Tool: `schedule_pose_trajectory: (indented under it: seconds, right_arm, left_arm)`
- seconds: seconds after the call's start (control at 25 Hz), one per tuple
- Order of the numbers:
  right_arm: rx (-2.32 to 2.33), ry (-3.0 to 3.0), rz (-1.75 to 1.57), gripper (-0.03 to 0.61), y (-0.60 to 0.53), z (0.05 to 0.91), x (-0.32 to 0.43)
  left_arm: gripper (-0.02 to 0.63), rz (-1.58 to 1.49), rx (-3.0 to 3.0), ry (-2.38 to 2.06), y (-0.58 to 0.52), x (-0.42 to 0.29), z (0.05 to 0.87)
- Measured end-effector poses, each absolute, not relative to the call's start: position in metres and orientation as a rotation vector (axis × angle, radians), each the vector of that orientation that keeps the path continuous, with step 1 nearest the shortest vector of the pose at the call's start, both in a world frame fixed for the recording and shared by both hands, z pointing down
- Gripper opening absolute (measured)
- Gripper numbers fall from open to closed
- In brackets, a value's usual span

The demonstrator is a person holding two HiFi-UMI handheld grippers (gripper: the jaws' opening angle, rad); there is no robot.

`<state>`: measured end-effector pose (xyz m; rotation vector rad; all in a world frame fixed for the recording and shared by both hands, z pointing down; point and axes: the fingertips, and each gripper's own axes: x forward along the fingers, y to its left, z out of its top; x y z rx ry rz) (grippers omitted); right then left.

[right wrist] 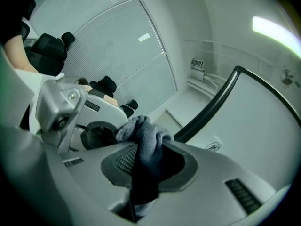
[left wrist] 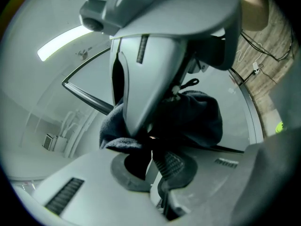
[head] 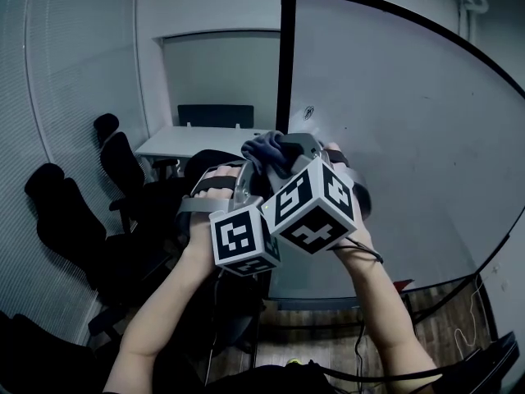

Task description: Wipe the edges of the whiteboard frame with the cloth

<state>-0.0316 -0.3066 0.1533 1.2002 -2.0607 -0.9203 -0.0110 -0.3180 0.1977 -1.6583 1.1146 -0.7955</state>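
Observation:
The whiteboard [head: 394, 138] stands upright at the right, and its black frame [head: 284, 72] runs up just beyond my grippers. A dark grey cloth [head: 264, 146] is bunched next to that left edge. My right gripper [head: 283, 148] is shut on the cloth [right wrist: 143, 135], which fills the gap between its pads [right wrist: 120, 161]. The frame [right wrist: 211, 107] curves past behind it. My left gripper [head: 250, 161] is pressed up against the right one. Its jaws stand nearly together with a dark fold of the cloth [left wrist: 202, 117] between the pads [left wrist: 174, 166].
Black office chairs [head: 119, 158] [head: 57, 208] line the left side by the window blinds [head: 66, 80]. A white table [head: 193, 142] stands behind my hands. Cables [head: 467, 335] lie on the wooden floor at the board's foot.

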Motion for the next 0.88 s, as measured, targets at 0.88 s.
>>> schedule_pose_trajectory:
  seconds: [0.88]
  right_arm:
    - [1.175, -2.016, -0.873, 0.095, -0.307, 0.206, -0.033]
  left_arm:
    - [0.017, -0.813, -1.723, 1.079, -0.317, -0.012, 0.251]
